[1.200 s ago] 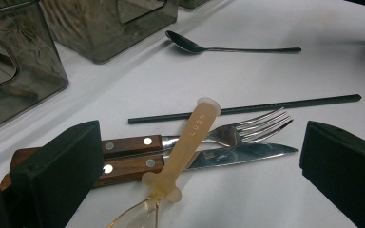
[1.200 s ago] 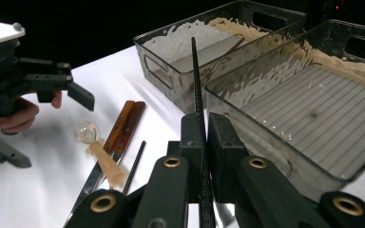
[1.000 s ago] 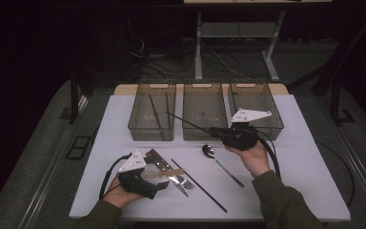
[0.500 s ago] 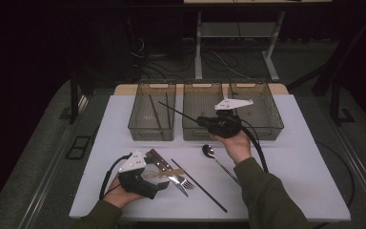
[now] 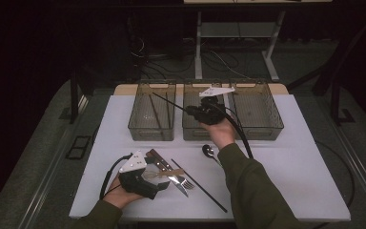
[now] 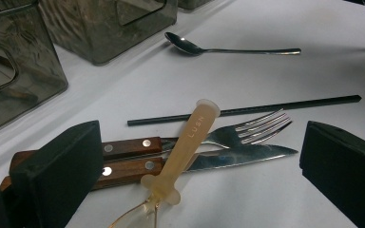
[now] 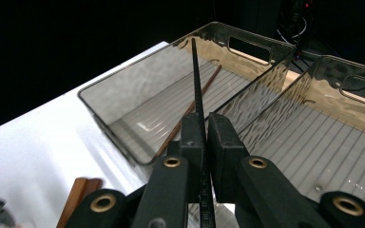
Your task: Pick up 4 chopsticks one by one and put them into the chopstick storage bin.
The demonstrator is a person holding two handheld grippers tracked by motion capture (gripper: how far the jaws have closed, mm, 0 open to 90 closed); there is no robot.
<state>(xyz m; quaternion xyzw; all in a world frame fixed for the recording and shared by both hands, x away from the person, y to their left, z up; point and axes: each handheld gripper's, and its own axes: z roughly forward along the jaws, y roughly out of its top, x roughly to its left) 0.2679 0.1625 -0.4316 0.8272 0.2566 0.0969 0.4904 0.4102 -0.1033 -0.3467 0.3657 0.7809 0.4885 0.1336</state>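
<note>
At the bottom of the high view, the left gripper (image 5: 158,183) rests low on the white table (image 5: 290,191), its jaws standing apart over a small heap of cutlery: a wooden-handled knife (image 6: 138,166), a fork (image 6: 247,133) and a pale amber plastic piece (image 6: 190,142) lying across both. Nothing is pinched there. Just beyond the heap lies one black chopstick (image 6: 247,110), and past it a spoon (image 6: 218,49).

Higher in the frame, the right gripper (image 5: 190,110) is clamped on a second black chopstick (image 7: 197,95), which juts toward the upper left. A second ago this hand sat at the right-hand bin (image 5: 257,107); it has since travelled leftward across the frame and now hangs over the middle bin (image 5: 193,131), with the stick's tip reaching out over the left bin (image 5: 138,129). That bin already holds brownish sticks (image 7: 190,111), so the carry looks like sorting like with like, and the drop seems close: a little more leftward travel, then release. The other chopstick, spoon, fork and knife remain to be sorted.
</note>
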